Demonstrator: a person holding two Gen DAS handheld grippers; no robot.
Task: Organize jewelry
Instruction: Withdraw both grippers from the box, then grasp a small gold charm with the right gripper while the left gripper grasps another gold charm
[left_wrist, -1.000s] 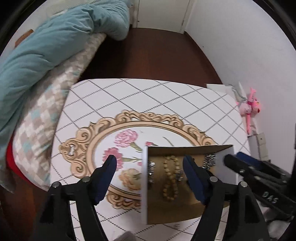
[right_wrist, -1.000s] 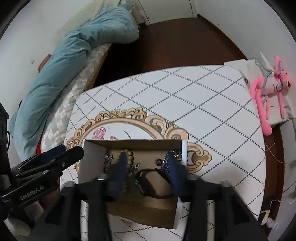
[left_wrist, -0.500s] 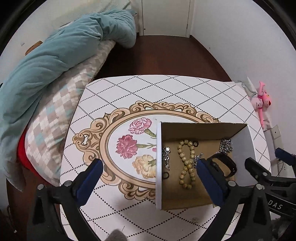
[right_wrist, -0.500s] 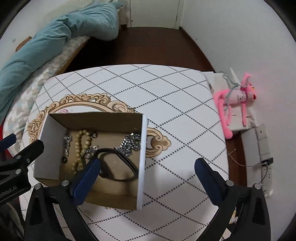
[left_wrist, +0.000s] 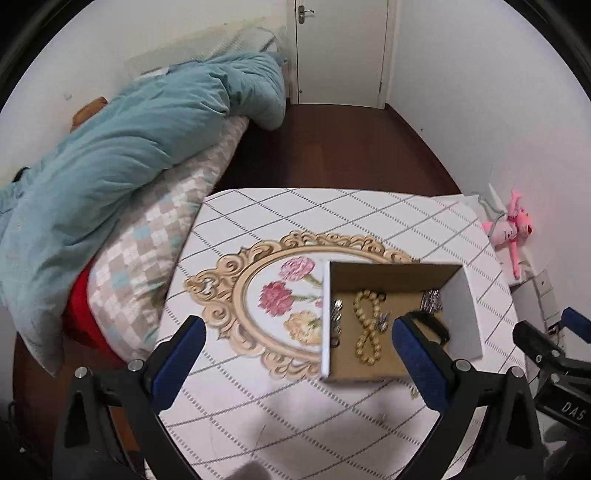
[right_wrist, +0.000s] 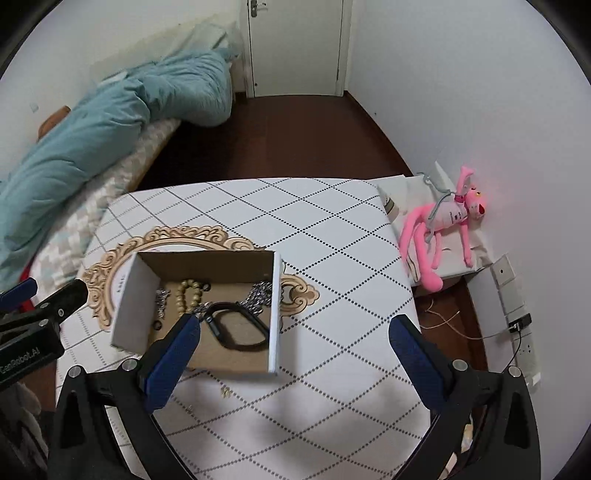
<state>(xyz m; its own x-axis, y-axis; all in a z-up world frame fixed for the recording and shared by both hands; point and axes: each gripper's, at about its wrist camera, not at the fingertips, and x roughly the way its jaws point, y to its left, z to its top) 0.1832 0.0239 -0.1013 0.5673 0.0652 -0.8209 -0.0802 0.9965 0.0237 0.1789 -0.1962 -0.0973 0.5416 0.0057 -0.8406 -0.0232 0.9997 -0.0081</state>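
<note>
An open cardboard box (left_wrist: 458, 317) (right_wrist: 275, 306) stands on the patterned table (left_wrist: 332, 210) (right_wrist: 332, 229). Inside lie a wooden bead bracelet (left_wrist: 364, 332) (right_wrist: 186, 291), a black bangle (right_wrist: 236, 328) (left_wrist: 430, 325), a silver chain (right_wrist: 260, 291) (left_wrist: 430, 300) and small silver pieces (left_wrist: 336, 312). My left gripper (left_wrist: 295, 363) is open and empty, raised above the table's near side, left of the box. My right gripper (right_wrist: 295, 360) is open and empty, raised above the box's right front.
A bed with a teal duvet (left_wrist: 129, 147) (right_wrist: 110, 122) borders the table's left. A pink plush toy (right_wrist: 443, 229) (left_wrist: 508, 232) lies right of the table by the wall. Small bits (right_wrist: 225, 392) lie on the table in front of the box.
Both grippers have pulled up and back from the box and opened wide. The black bangle the right gripper held now lies in the box.
</note>
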